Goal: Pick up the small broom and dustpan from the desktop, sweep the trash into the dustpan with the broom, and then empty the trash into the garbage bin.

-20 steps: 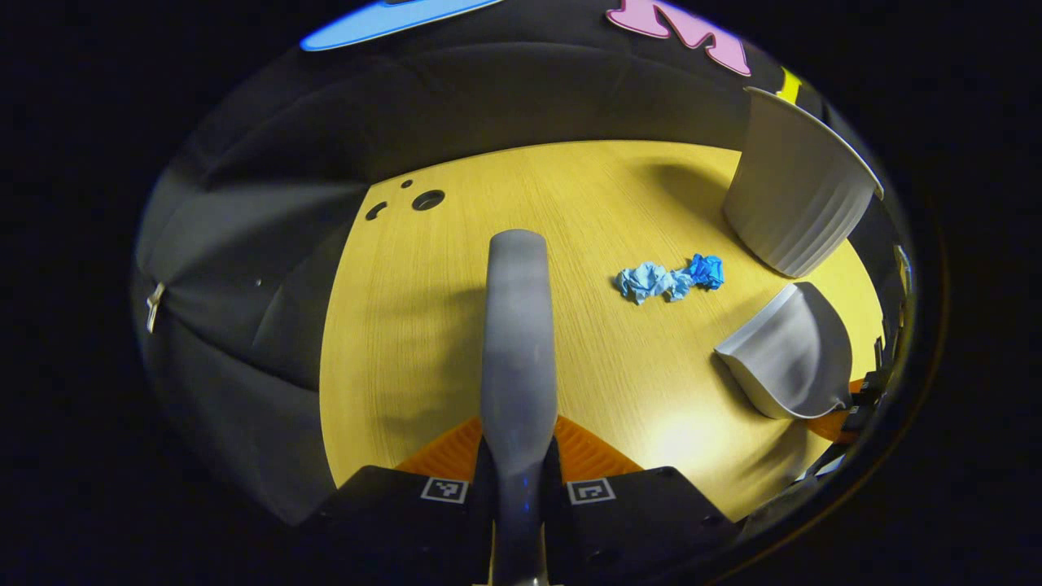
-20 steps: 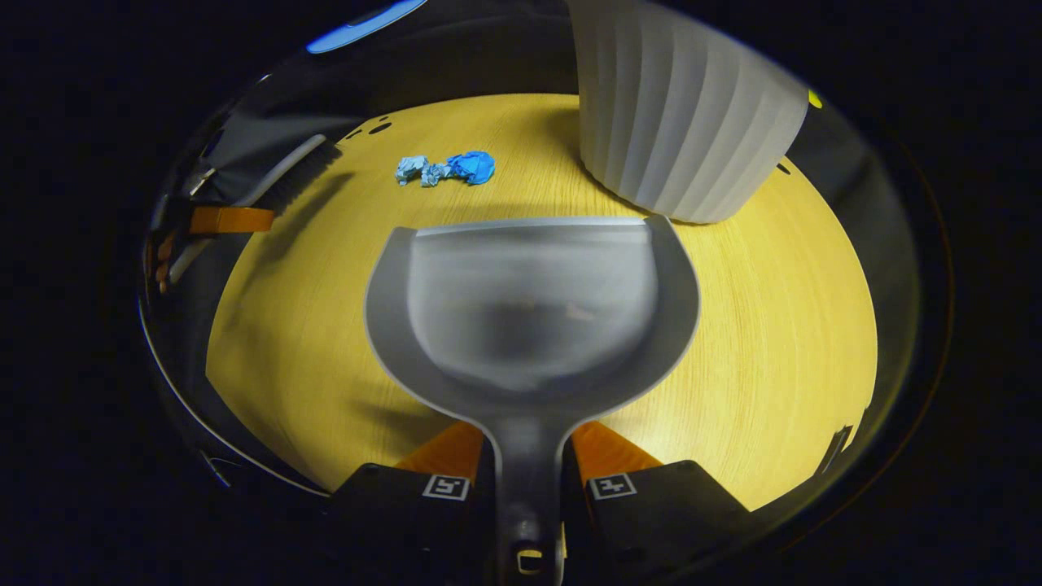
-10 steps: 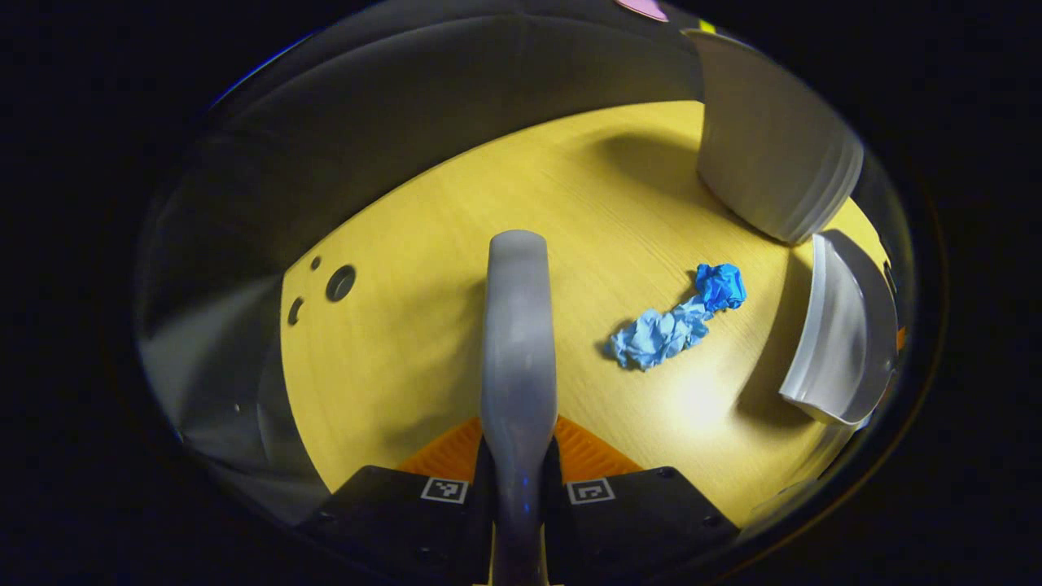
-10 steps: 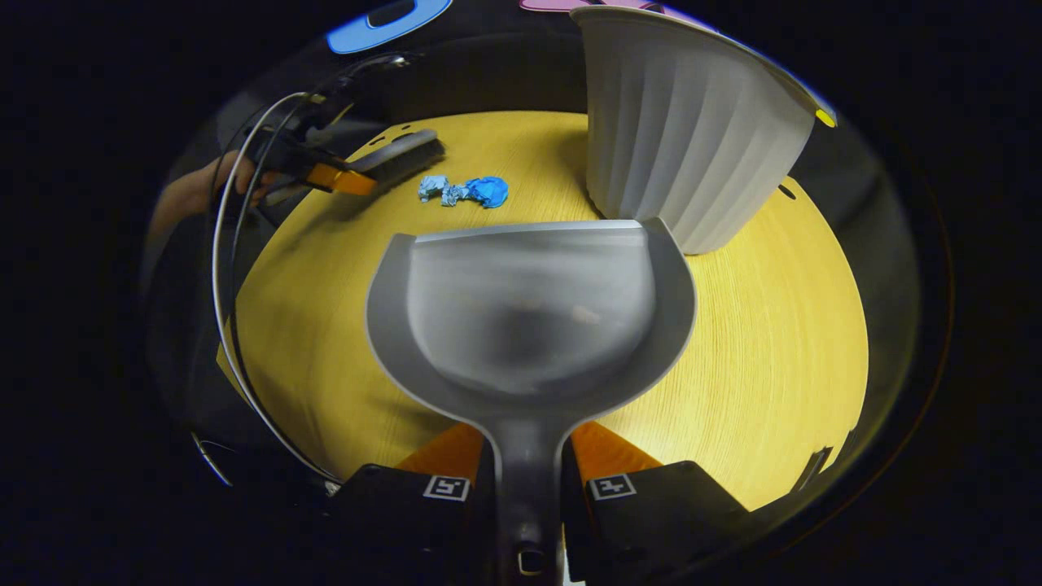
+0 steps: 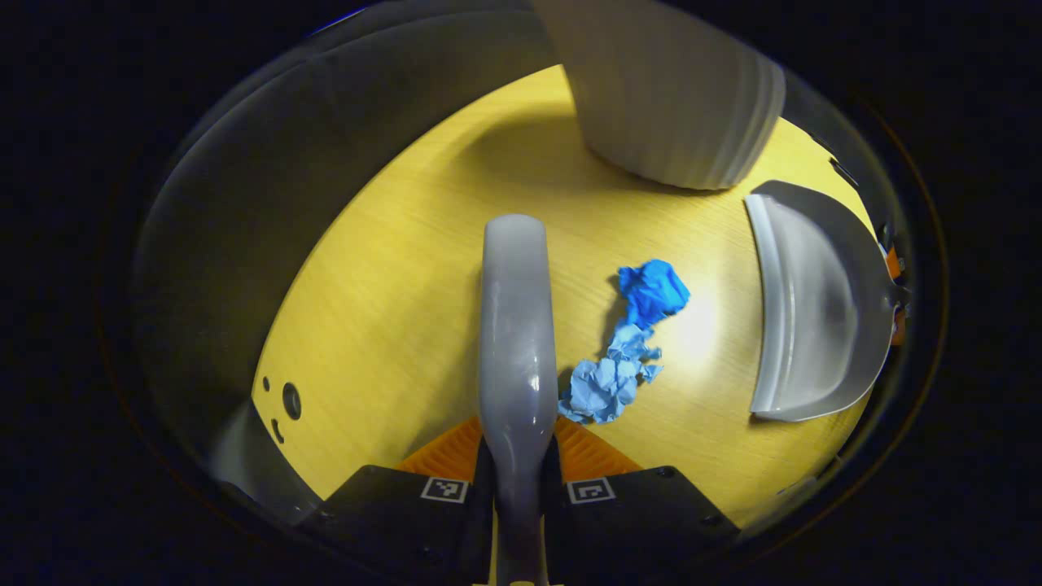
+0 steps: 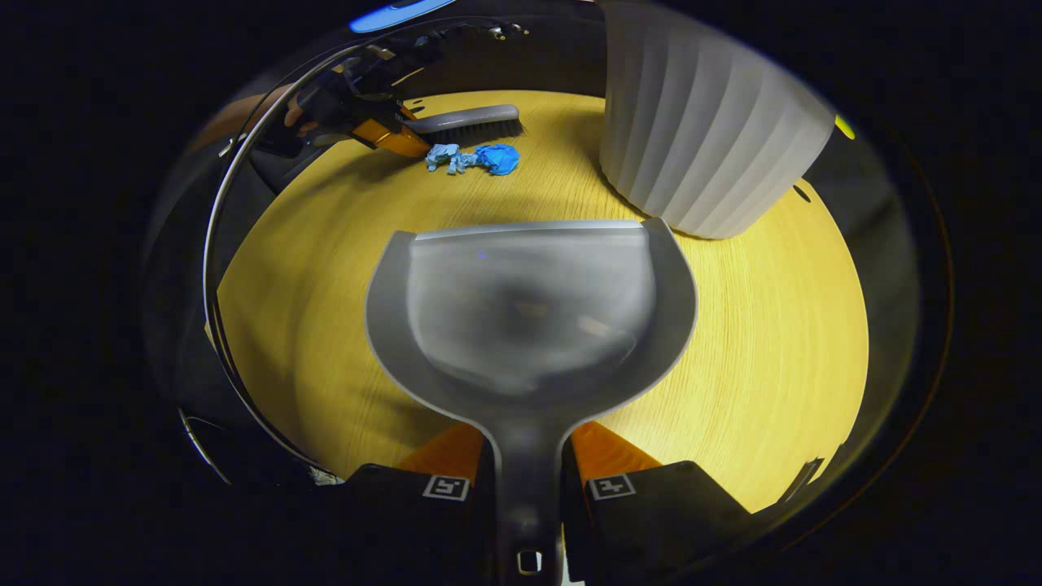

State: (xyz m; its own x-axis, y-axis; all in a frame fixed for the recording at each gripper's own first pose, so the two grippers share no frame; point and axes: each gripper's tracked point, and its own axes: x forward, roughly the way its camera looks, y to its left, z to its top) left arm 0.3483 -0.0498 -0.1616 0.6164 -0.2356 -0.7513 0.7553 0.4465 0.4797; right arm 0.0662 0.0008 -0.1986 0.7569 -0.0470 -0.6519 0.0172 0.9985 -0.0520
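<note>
My left gripper is shut on the grey broom, whose back runs straight ahead in the left gripper view. Crumpled blue paper trash lies on the yellow wooden desktop just right of the broom. My right gripper is shut on the handle of the grey dustpan, its mouth facing the trash. In the right gripper view the broom sits just behind the trash, held by the left gripper. The dustpan stands right of the trash in the left gripper view.
A white ribbed garbage bin stands on the desktop beyond the trash, also seen at the upper right in the right gripper view. Small holes mark the desk near its edge. A cable loops along the left.
The left gripper has swung the broom over to sit right beside and behind the blue trash. The dustpan has stayed nearly still, facing the trash.
</note>
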